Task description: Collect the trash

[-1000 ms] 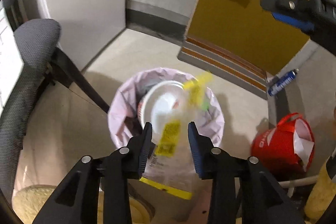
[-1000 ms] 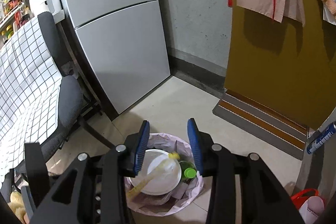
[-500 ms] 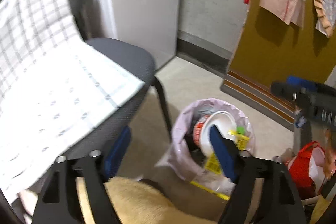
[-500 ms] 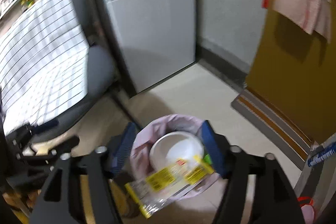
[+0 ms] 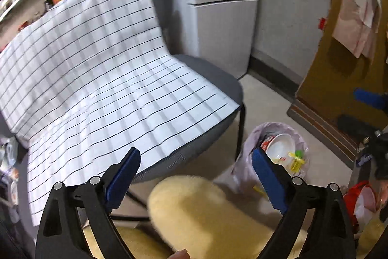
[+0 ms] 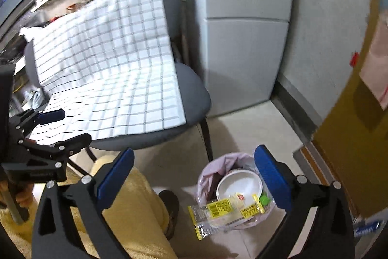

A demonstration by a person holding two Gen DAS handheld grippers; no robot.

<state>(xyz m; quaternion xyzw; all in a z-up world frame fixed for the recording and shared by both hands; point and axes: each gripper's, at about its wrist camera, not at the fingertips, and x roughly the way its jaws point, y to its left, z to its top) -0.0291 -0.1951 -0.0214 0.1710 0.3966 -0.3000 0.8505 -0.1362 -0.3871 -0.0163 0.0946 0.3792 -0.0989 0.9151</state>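
A small bin lined with a pink bag stands on the floor by a chair leg; it also shows in the left wrist view. A white bowl lies in it, with a green cap beside. A clear wrapper with yellow labels lies across the bin's near rim, hanging over. My left gripper is open and empty, high above the floor. My right gripper is open and empty, above the bin.
A grey chair draped with a white checked cloth stands left of the bin. A grey fridge is behind. A yellow door and doormat are at right. A red bag sits low right. Yellow trousers fill the foreground.
Both grippers opened wide and rose away from the bin, swinging left toward the chair. The yellow-labelled wrapper left the left gripper and now lies across the bin's rim.
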